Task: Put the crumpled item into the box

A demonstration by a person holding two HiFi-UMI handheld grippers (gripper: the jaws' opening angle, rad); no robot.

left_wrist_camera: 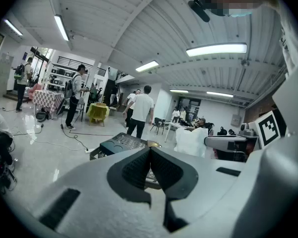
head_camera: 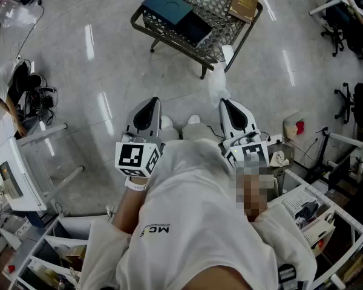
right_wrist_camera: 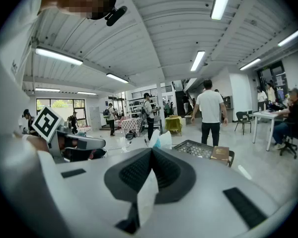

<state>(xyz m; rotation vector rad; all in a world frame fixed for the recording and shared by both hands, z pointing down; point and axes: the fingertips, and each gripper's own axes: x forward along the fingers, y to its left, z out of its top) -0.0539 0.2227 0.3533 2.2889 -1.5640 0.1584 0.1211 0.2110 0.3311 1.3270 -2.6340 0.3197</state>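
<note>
A white crumpled item (head_camera: 218, 84) sticks out beyond the tips of my right gripper (head_camera: 225, 104), whose jaws are shut on it. In the right gripper view the item (right_wrist_camera: 161, 140) shows past the closed tips (right_wrist_camera: 152, 150), and a white strip runs back between the pads. My left gripper (head_camera: 153, 103) is held beside it, shut with nothing in it; its pads (left_wrist_camera: 139, 168) meet. The dark blue box (head_camera: 168, 7) lies on a low metal mesh table (head_camera: 216, 52) ahead on the floor. From the left gripper view the box (left_wrist_camera: 120, 144) and the crumpled item (left_wrist_camera: 190, 142) are both visible.
A brown book (head_camera: 243, 5) lies on the table's far right corner. Desks and shelves (head_camera: 24, 180) stand at the left, office chairs (head_camera: 351, 101) and a rack at the right. Several people (right_wrist_camera: 209, 112) stand farther off in the hall. Cables (head_camera: 33, 95) lie on the floor at left.
</note>
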